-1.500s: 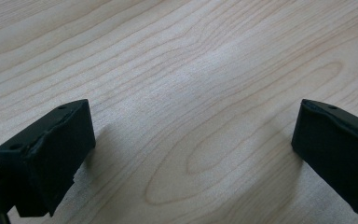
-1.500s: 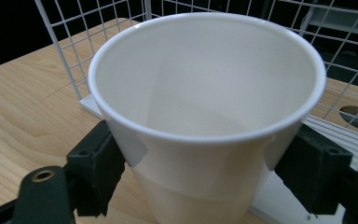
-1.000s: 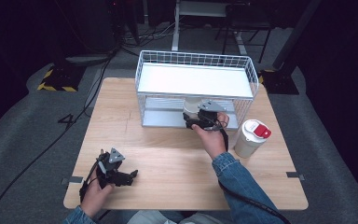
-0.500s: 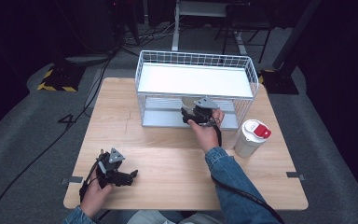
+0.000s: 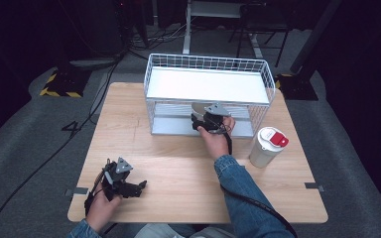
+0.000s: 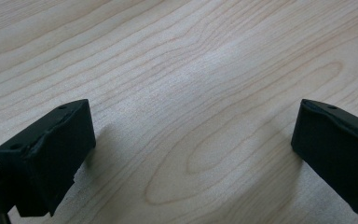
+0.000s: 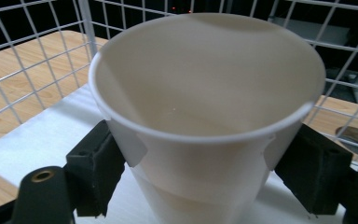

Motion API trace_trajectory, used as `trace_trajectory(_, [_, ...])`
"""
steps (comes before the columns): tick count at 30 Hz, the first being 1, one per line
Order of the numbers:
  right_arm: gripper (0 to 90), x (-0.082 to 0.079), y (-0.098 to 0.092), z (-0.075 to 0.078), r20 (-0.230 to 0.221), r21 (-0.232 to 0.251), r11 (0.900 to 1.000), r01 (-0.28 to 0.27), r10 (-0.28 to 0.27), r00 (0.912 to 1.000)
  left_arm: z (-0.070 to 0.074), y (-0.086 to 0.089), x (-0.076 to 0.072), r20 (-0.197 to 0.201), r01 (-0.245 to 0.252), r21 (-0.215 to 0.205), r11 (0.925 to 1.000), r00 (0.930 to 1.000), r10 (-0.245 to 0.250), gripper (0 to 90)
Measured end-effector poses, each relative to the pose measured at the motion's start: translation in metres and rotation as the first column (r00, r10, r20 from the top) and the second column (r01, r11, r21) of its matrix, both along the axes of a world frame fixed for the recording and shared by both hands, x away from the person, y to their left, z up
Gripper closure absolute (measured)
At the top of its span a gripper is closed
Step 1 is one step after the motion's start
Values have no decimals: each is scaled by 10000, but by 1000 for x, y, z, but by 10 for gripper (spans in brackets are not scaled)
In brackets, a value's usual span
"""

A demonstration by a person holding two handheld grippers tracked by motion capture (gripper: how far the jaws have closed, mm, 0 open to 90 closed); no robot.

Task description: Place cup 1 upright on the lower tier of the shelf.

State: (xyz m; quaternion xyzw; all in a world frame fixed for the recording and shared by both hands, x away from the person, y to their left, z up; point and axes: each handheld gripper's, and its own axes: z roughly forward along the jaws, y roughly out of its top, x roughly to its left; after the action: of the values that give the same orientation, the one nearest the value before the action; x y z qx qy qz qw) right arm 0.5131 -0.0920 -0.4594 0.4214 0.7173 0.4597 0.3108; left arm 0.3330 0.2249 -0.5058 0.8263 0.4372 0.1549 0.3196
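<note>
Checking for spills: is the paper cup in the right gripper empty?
Empty: the right gripper view looks into the paper cup and shows bare white walls, no liquid.

Left claw [image 5: 138, 187] wide open, low; right claw [image 7: 200, 172] seemingly clamped, forearm outstretched.

We are logging a table [image 5: 178, 168] bearing a wire rack [image 5: 208, 94] at its twelve o'clock edge. A cup [image 7: 205, 116] is sitting between the right gripper [image 5: 203, 120] pads, at the rack's lower level. A lidded container [image 5: 268, 147] is standing at three o'clock, just outside the rack. The left gripper [image 5: 129, 187] is resting at seven o'clock, well apart.
</note>
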Motion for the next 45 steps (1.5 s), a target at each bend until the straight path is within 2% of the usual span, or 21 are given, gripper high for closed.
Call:
trace_trajectory(6, [216,-1,2,-6,-195,1,10000,-9,9,9998,0,1,0,-32,-420,-98,9991,9991,420,5])
trace_trajectory(9, [215,-1,3,-9,-237,46,10000,-37,39,9997,0,1,-2,-25,-331,-42,9994,9994,331,4])
trace_trajectory(11, [215,0,4,-10,-318,80,10000,-9,11,9995,1,3,-1,-11,-75,67,9999,10000,75,3])
trace_trajectory(19, [215,3,2,-12,-377,301,9995,90,-78,9993,0,2,-1,-31,-148,19,9999,9999,148,1])
trace_trajectory(25, [202,4,0,-14,-456,642,9978,147,-118,9989,0,2,0,7,-161,4,9999,9999,161,1])
trace_trajectory(28, [154,5,0,-15,-423,776,9970,-10,43,9991,0,2,0,15,-169,44,9998,9999,169,1])
trace_trajectory(31, [156,5,-1,-14,-299,879,9961,-41,67,9995,0,2,0,10,-167,48,9998,9999,167,1])
trace_trajectory(32, [156,6,-1,-13,-176,819,9966,-22,37,9998,0,2,0,26,-171,28,9998,9999,171,1])
trace_trajectory(37, [156,4,-3,-12,-165,633,9980,-64,75,9998,0,2,0,15,-166,42,9999,9999,166,1])
trace_trajectory(40, [154,0,-8,-11,-4,460,9988,-172,172,9999,0,3,1,-9,-98,14,10000,10000,98,1])
trace_trajectory(45, [156,-5,-13,-7,-13,598,9978,-271,272,9996,0,5,4,-12,131,0,9999,9999,-131,1])
